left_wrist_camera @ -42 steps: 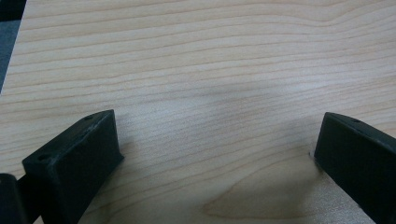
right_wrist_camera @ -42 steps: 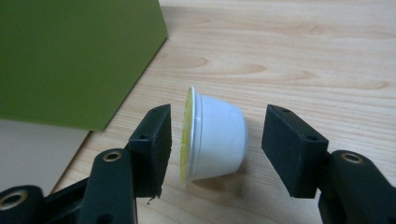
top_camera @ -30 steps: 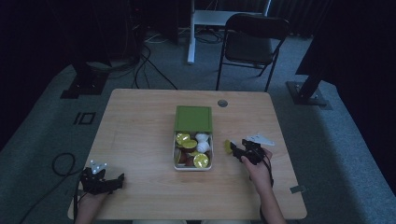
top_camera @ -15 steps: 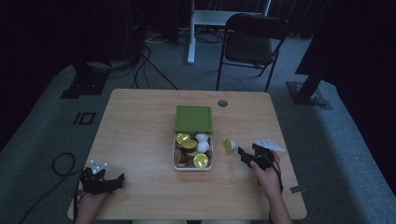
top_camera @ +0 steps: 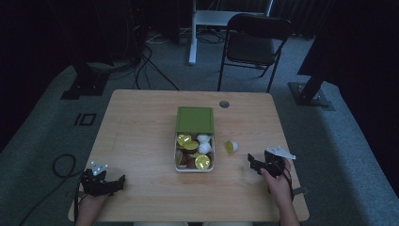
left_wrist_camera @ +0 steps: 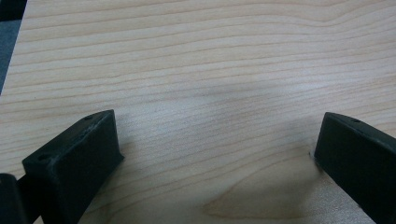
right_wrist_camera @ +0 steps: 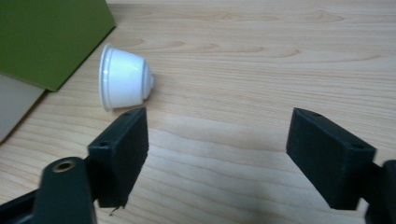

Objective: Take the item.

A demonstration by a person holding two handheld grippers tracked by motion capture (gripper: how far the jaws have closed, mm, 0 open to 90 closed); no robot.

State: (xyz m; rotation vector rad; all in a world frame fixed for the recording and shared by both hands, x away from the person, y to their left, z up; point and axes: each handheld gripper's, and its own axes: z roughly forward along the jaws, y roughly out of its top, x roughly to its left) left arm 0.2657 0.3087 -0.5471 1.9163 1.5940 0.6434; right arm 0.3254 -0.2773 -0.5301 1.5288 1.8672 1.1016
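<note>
- In the high view the wooden table (top_camera: 141, 122) takes up the middle of the frame, with a black folding chair (top_camera: 254, 44) behind it at the upper centre.
- At the centre of the table sits an open box (top_camera: 194, 165) of coffee capsules; its green lid (top_camera: 195, 119) stands directly above it in the frame, and the capsules inside show yellow, white and dark tops.
- One loose capsule (top_camera: 230, 147) lies on its side on the bare wood just right of the box, apart from it, with its yellow foil facing the lower left.
- In the right gripper view this same capsule (right_wrist_camera: 125, 77) appears at the upper left as a white cup tipped over, its narrow end pointing right, just beside the edge of the green lid (right_wrist_camera: 51, 37).
- The right gripper (top_camera: 264, 165) is at the lower right of the high view, held in a hand (top_camera: 278, 183) that enters from the bottom edge; it sits below and right of the loose capsule, apart from it.
- Its jaws have just been opening and now stand wide, released, with only bare wood between them in its own view (right_wrist_camera: 217, 154); the capsule lies beyond the left jaw, not between the two.
- The left gripper (top_camera: 101, 181) rests at the lower left of the high view, near the table's front edge and well apart from the box.
- Its own view (left_wrist_camera: 215, 154) shows both jaws spread wide over plain wood grain, grasping nothing.
</note>
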